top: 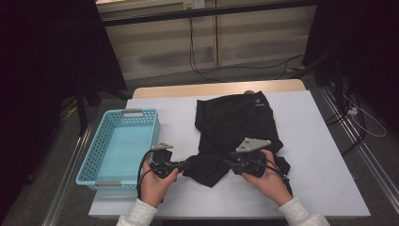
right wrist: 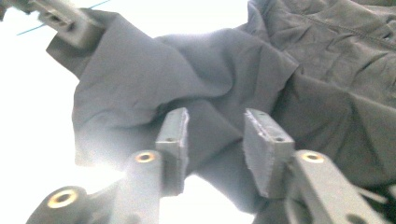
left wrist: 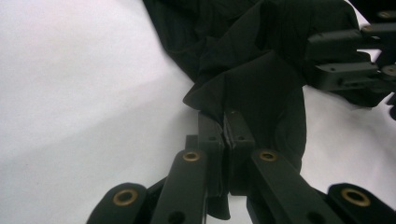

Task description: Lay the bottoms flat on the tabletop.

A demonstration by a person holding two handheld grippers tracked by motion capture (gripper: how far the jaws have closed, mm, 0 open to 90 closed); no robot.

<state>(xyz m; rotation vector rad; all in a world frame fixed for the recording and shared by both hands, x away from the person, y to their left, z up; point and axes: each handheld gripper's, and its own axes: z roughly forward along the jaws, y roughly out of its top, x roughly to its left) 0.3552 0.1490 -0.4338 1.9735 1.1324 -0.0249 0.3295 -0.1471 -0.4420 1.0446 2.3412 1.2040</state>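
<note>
Basket (top: 141, 123) blocks left; bare table (top: 320, 155) right of garment (top: 235, 122) passable.

White knit sleeves (top: 141, 213); black hand-held grippers, brass rivets, grey plates

The high view looks forward and down from above the person's side onto the whole white table (top: 320, 155), from some way off. The left gripper view rides on the left gripper (left wrist: 226, 133), very close, facing along its jaws across the black garment (left wrist: 261, 84) toward the right gripper (left wrist: 348, 56). The right gripper view sits equally close on its own gripper, looking back over the same cloth. All three views share that garment's near corner.
</note>
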